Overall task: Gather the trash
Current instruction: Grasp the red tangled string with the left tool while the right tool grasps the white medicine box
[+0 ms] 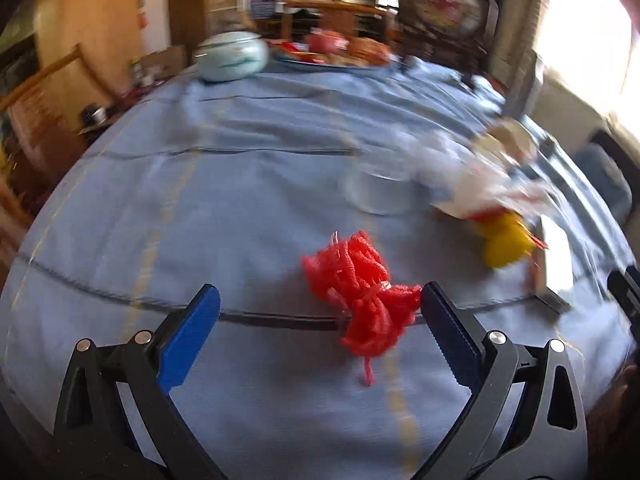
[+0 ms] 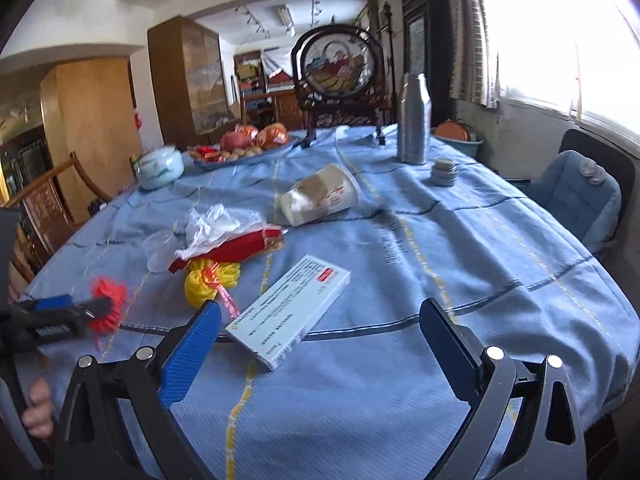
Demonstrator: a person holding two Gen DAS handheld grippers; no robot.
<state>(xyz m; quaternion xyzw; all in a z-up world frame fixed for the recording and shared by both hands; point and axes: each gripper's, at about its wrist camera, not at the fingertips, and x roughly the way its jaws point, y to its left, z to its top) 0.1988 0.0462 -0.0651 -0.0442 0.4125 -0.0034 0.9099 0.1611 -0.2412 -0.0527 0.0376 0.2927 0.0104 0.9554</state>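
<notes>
Reaching for the red net [image 1: 360,292] at lower centre of the left wrist view with the left gripper [image 1: 320,308] spread wide, nothing held. Risking a miss here: only the right-hand finger [image 1: 444,328] touches the net's edge, the other stands well apart, so closing from this offset could shove the wad sideways instead of pinching it, or catch a fold of the blue cloth [image 1: 200,200] beneath. Snagging likely too, given loose threads trailing from the knotted middle. Looking soft, crumpled, bunched like a bow, light enough to slide on the fabric. Blurring in that view, so exact contact hard to confirm. Lying further right: a yellow net [image 2: 210,280], a red wrapper [image 2: 236,248] under crinkled plastic [image 2: 212,224], a tipped cup [image 2: 320,196] and a white box [image 2: 288,312]. Hanging open and empty as well, the right gripper [image 2: 320,312], just short of that box at lower centre of its own view.
</notes>
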